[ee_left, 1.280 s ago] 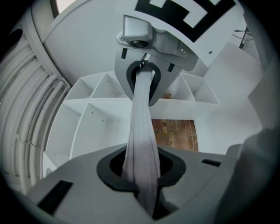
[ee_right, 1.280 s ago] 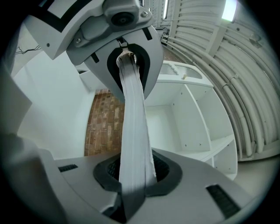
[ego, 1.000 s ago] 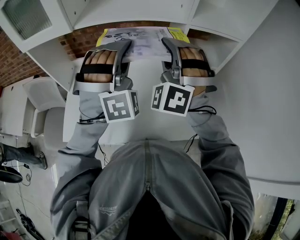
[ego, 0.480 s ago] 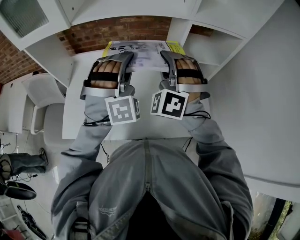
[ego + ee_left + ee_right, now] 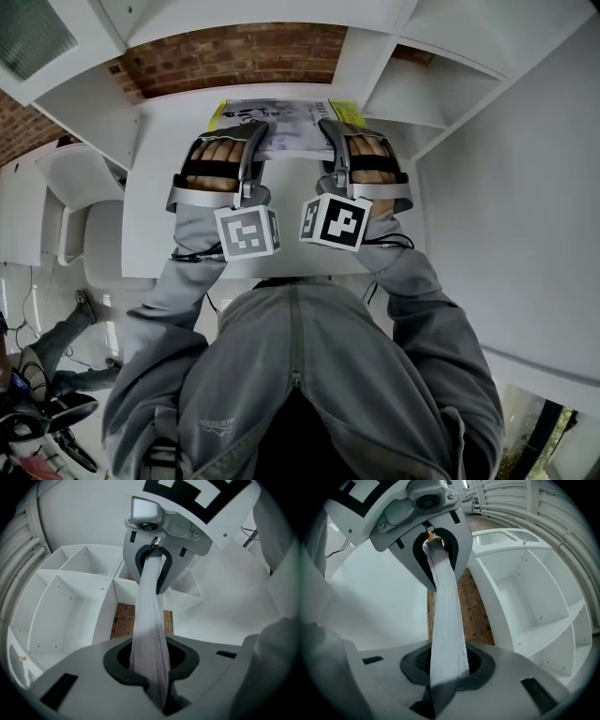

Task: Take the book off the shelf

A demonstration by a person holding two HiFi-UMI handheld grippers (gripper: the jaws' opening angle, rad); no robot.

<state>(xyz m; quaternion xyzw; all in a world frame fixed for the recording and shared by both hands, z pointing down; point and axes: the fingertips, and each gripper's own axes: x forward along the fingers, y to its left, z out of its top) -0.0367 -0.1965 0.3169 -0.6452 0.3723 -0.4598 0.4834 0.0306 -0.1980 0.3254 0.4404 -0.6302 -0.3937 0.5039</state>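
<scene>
The book [image 5: 281, 125] is thin, with a black-and-white cover and yellow corners. It hangs flat between both grippers, in front of the white shelf [image 5: 398, 92]. My left gripper [image 5: 251, 148] is shut on its near left edge. My right gripper [image 5: 330, 145] is shut on its near right edge. In the left gripper view the book's page edge [image 5: 150, 620] runs from my left gripper [image 5: 157, 693] up to the right gripper [image 5: 154, 557]. The right gripper view shows the same edge [image 5: 446, 620] pinched in my right gripper [image 5: 439, 691], with the left gripper [image 5: 433, 545] at its far end.
Open white shelf compartments [image 5: 525, 597] stand ahead and to both sides. Brick [image 5: 234, 54] shows behind them. A white board [image 5: 155, 202] lies under my hands. A white chair [image 5: 80, 183] and a person's legs [image 5: 66, 328] are at the left.
The book and both grippers have drawn back out of the shelf compartment toward my body. More brick shows beyond the book. Both grips are unchanged.
</scene>
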